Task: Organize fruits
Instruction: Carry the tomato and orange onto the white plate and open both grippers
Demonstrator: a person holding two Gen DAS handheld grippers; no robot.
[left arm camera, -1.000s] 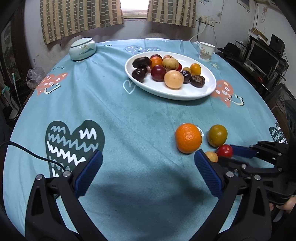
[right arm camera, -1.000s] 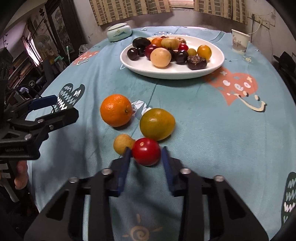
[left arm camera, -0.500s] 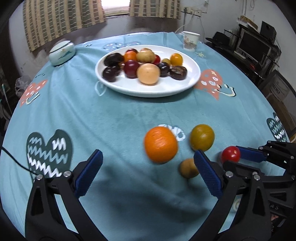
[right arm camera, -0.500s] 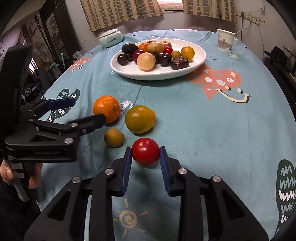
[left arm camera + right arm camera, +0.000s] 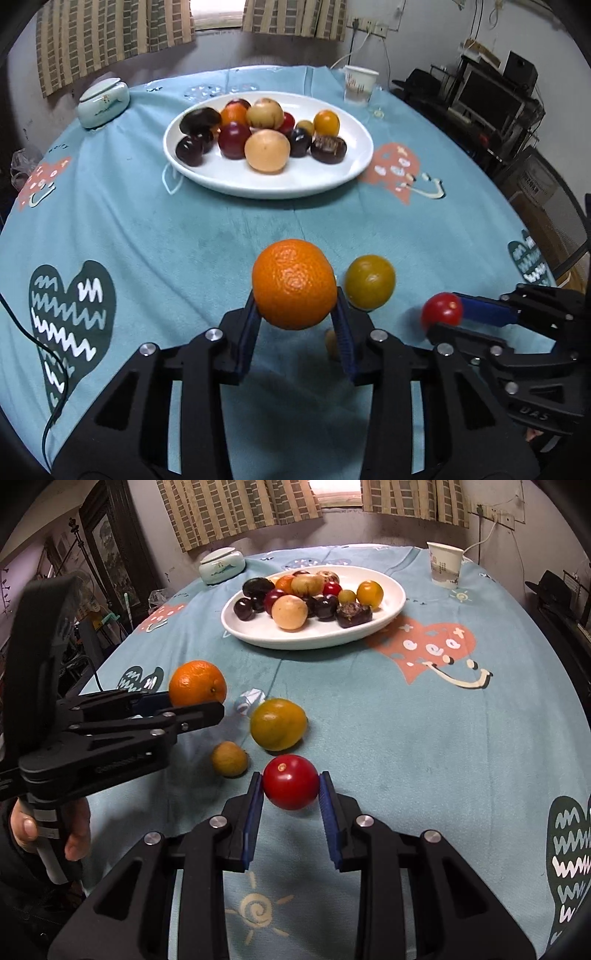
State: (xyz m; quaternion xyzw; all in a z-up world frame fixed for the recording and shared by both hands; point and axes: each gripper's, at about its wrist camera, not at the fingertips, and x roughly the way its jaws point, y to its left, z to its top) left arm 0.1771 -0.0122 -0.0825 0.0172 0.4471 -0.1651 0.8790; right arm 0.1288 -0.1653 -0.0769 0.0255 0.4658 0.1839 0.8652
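1. Left gripper (image 5: 295, 317): blue pads pressed on both sides of the orange (image 5: 294, 283), jaws just drawn in around it from wide apart.
2. Seen from the right wrist view, same orange (image 5: 197, 682) clamped at the tips of the left gripper (image 5: 184, 707), with a hand (image 5: 51, 830) wrapped round the handle at the lower left.
3. Right gripper (image 5: 291, 794): narrow, pads clamped on the red tomato (image 5: 291, 781), which sits between the fingertips, just above the cloth or on it, hard to say which.
4. From the left wrist view, right gripper (image 5: 448, 317) reaching in from the right edge with the red tomato (image 5: 442, 308) at its tip.
5. Loose on the teal tablecloth (image 5: 424, 738): a yellow-green citrus fruit (image 5: 278, 723) just beyond the tomato, and a small tan round fruit (image 5: 229, 758) beside it to the left, neither touched by a gripper.
6. Farther back, a white oval plate (image 5: 391, 605) piled with fruit: dark plums, a pale round fruit at the front, small orange and red ones.
7. Beyond the plate: a paper cup (image 5: 445, 568) at the right, a pale lidded ceramic jar (image 5: 221, 565) at the left, striped curtains (image 5: 236, 509) behind.
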